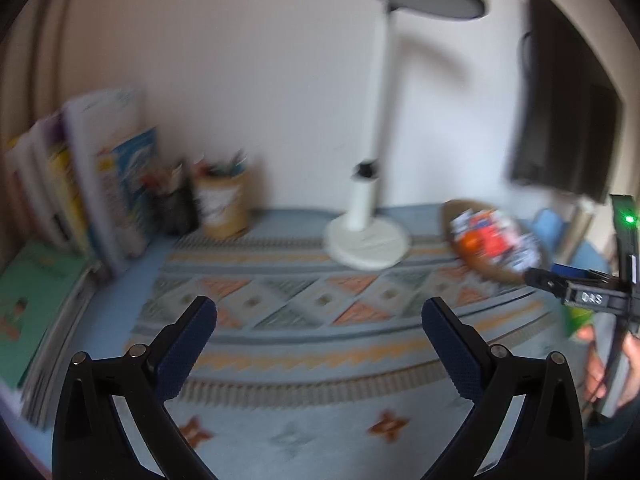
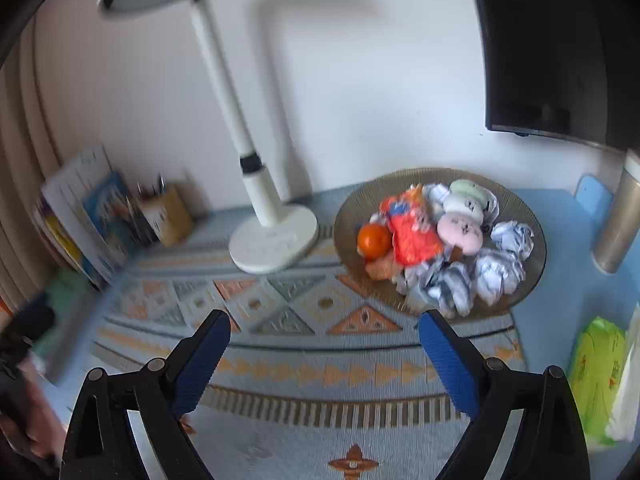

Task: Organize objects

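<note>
Though blurred — round ribbed plate [image 2: 532, 264]

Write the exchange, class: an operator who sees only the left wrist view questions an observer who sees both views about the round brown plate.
Operator: The round brown plate is a blur here. What is on it?
Observer: A round orange fruit sits at the left of the round brown plate.
Operator: And the white patches?
Observer: Crumpled white paper balls crowd its near right side.
Operator: Is the right gripper carrying anything?
</note>
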The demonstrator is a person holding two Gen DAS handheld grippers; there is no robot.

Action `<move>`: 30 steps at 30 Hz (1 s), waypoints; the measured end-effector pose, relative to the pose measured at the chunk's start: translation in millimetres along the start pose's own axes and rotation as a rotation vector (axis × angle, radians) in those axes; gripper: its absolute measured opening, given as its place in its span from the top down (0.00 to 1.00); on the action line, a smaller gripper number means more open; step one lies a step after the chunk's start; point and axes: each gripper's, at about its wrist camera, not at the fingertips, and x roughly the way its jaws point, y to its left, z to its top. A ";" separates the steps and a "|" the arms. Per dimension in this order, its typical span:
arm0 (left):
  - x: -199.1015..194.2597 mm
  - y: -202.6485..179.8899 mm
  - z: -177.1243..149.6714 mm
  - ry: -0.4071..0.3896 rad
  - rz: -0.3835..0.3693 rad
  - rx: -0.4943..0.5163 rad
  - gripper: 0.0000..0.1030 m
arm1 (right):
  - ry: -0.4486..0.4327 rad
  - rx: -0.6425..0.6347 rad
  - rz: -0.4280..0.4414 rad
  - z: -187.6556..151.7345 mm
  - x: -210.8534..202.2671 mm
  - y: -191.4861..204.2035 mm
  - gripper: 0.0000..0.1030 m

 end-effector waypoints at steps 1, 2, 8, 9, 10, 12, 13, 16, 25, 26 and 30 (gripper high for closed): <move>7.3 4.8 -8.4 0.020 0.019 -0.012 0.01 | 0.021 -0.011 -0.008 -9.2 7.7 7.5 0.08; 15.5 8.5 -16.3 0.041 0.034 -0.024 0.01 | 0.040 -0.017 -0.011 -17.0 16.2 12.9 0.08; 68.8 3.5 -61.2 0.147 0.053 -0.003 0.01 | 0.104 -0.130 -0.064 -70.5 55.4 40.7 0.08; 73.6 2.8 -64.0 0.157 0.069 0.009 0.01 | 0.111 -0.141 -0.066 -73.9 59.0 42.9 0.08; 80.6 1.6 -65.2 0.169 0.094 0.020 0.01 | 0.124 -0.137 -0.062 -75.7 64.3 44.3 0.08; 92.2 2.3 -66.9 0.198 0.122 0.016 0.01 | 0.136 -0.117 -0.057 -77.2 73.7 45.1 0.08; 96.2 4.2 -70.0 0.210 0.123 0.000 0.01 | 0.140 -0.110 -0.064 -78.6 79.0 44.6 0.08; 107.4 10.9 -79.2 0.275 0.127 -0.039 0.01 | 0.169 -0.103 -0.106 -85.6 93.7 40.1 0.08; 116.1 17.8 -85.3 0.346 0.183 -0.096 0.00 | 0.235 -0.080 -0.113 -85.9 108.5 31.7 0.04; 116.0 17.4 -85.0 0.346 0.194 -0.104 0.00 | 0.233 -0.072 -0.111 -85.7 107.7 30.5 0.03; 115.8 15.2 -84.4 0.347 0.197 -0.106 0.00 | 0.238 -0.078 -0.117 -86.2 108.9 31.8 0.02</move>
